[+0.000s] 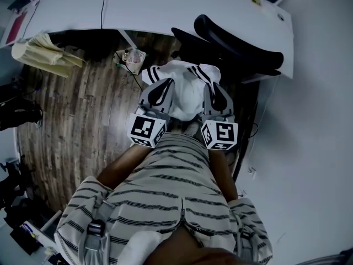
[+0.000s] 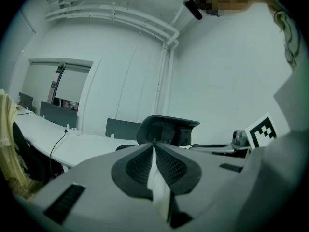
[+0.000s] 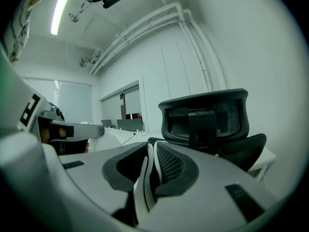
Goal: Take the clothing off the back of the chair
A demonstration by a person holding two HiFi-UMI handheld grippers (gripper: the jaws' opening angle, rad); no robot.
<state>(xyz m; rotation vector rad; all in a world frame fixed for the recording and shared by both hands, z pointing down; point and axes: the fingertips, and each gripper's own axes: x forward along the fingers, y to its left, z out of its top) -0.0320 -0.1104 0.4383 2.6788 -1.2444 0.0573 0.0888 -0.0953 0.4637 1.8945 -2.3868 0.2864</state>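
Much of the white garment (image 1: pixel 187 93) is hidden behind the left tongs (image 1: pixel 164 87) and right tongs (image 1: pixel 215 88); their cameras catch only a pinched strip. It partly covers the chair (image 1: pixel 237 40) beyond them. The clutter (image 1: pixel 132 57) past the left tongs is too small to identify.

Dim bluish fisheye views, dark vignetted corners, bright ceiling light (image 3: pixel 59 12)

Soft cloth garment (image 1: pixel 186 93), wood-grain floor (image 1: pixel 83 126)
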